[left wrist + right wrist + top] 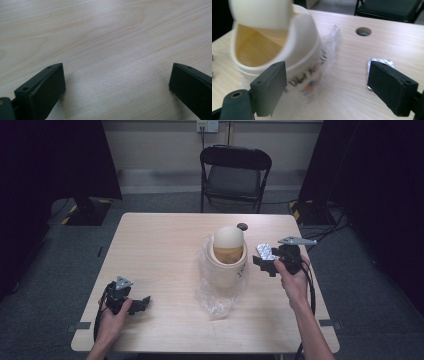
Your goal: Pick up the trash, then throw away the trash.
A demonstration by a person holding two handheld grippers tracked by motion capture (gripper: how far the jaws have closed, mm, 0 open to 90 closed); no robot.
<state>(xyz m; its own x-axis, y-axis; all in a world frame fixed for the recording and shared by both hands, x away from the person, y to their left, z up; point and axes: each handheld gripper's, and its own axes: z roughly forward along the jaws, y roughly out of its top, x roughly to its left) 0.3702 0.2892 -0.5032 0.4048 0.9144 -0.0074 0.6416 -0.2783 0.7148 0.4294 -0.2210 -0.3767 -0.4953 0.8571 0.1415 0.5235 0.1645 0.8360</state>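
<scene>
Cream plastic bin (pixel 228 260) with swing lid tipped open stands mid-table on crumpled clear plastic bag (pixel 216 297). Small silver foil packet (pixel 379 65) lies flat just beside it, near right gripper (pixel 327 85), jaws spread, empty. Left gripper (pixel 117 87) low over bare wooden table (pixel 160 245), jaws wide, empty. Likely step: pick up packet; pinch by edge, since flat. Count: one bin, one bag, one packet, two grippers.

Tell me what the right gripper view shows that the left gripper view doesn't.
Right gripper view alone: the cream bin with its swing lid tipped open, clear plastic wrap, a foil packet behind one jaw, a table hole and the chair. Left gripper view alone: nothing extra. Both: open black jaws over the pale wooden table.
</scene>
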